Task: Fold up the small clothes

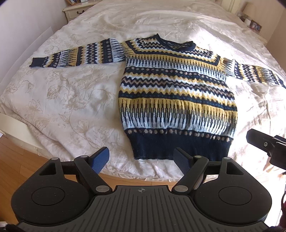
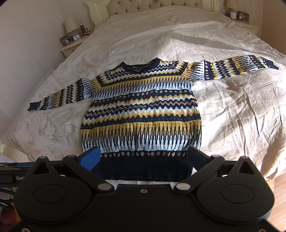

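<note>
A knitted sweater (image 1: 175, 92) (image 2: 143, 114) in navy, yellow and white bands lies flat and face up on the bed, both sleeves spread out sideways, navy hem nearest me. My left gripper (image 1: 142, 159) hovers open near the hem's left corner, above the bed's foot edge, holding nothing. My right gripper (image 2: 143, 158) stands open over the navy hem, its blue-padded fingers (image 2: 90, 158) straddling the hem's width, nothing clamped. The right gripper's body (image 1: 266, 144) shows at the right edge of the left wrist view.
The cream floral bedspread (image 1: 71, 92) (image 2: 232, 107) covers the whole bed. Nightstands (image 2: 71, 42) with lamps, frames and a clock flank the tufted headboard (image 2: 153, 5). Wooden floor (image 1: 21, 160) lies beyond the bed's foot; a white wall runs along the left.
</note>
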Action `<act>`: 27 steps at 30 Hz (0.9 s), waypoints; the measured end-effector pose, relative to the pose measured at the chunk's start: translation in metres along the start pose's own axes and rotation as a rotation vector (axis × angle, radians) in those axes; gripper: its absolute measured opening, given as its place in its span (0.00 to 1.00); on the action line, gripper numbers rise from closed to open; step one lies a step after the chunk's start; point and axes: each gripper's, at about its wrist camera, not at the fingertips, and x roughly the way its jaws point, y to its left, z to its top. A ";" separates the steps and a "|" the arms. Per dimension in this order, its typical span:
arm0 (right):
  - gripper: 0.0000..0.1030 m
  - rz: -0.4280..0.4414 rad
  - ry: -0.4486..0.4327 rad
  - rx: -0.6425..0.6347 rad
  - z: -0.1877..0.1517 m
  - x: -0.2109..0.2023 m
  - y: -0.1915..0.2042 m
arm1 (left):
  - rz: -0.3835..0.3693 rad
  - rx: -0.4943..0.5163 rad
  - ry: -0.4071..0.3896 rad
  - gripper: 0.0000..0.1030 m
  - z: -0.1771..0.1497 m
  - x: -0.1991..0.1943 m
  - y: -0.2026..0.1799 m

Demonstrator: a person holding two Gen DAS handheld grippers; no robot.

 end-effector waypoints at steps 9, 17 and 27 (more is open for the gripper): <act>0.99 0.000 0.002 -0.001 0.002 0.002 0.002 | 0.001 -0.002 -0.001 0.76 -0.001 0.000 -0.001; 0.99 -0.001 0.004 0.002 0.003 0.004 0.005 | -0.006 0.006 0.001 0.76 0.008 0.006 -0.002; 0.99 -0.009 -0.003 0.031 0.016 0.024 0.025 | -0.027 0.035 -0.020 0.76 0.028 0.018 0.016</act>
